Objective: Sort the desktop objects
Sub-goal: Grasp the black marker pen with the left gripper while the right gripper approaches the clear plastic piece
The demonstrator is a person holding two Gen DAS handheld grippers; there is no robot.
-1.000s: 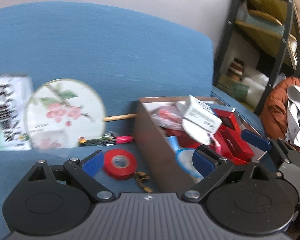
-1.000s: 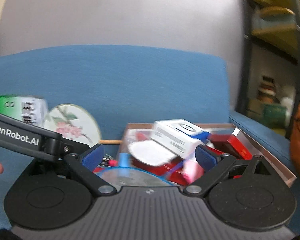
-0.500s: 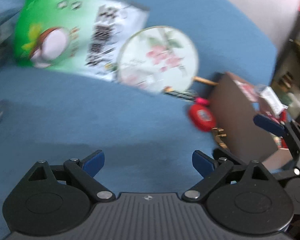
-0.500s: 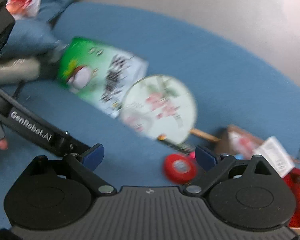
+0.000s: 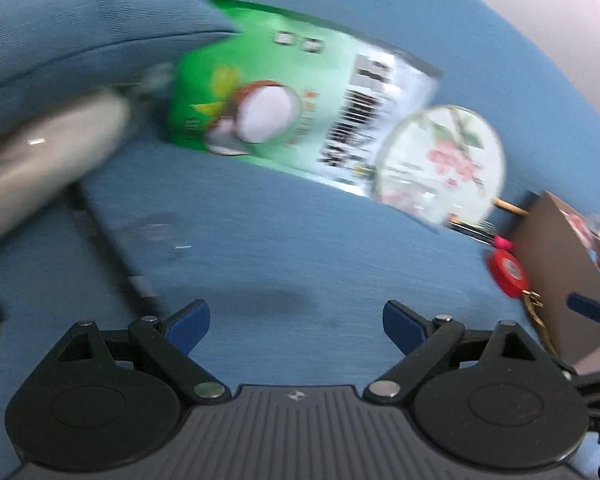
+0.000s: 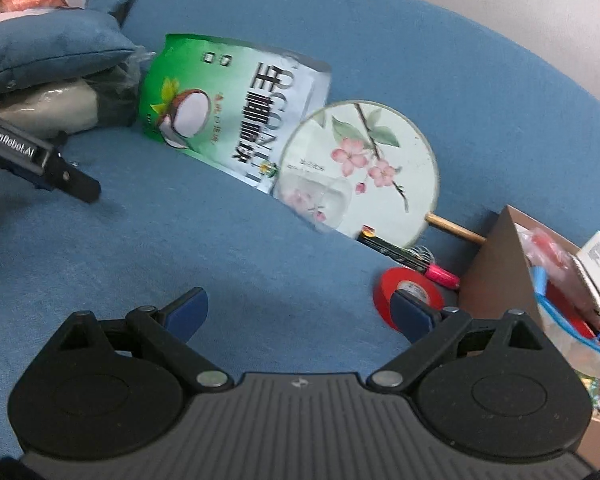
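A green coconut-print bag (image 6: 204,100) is seen leaning against the blue backrest, overlapped at its right by a round flowered fan (image 6: 360,172). Just beside the fan's handle a pink-tipped marker (image 6: 408,258) and a red tape roll (image 6: 408,296) are found, next to the part-filled cardboard box (image 6: 496,276). Nothing is held: the jaws of the left gripper (image 5: 296,322) and the right gripper (image 6: 300,312) are spread wide over bare cushion. A search for the next item is judged to be in hand; one loose item must be approached and the jaws closed on it.
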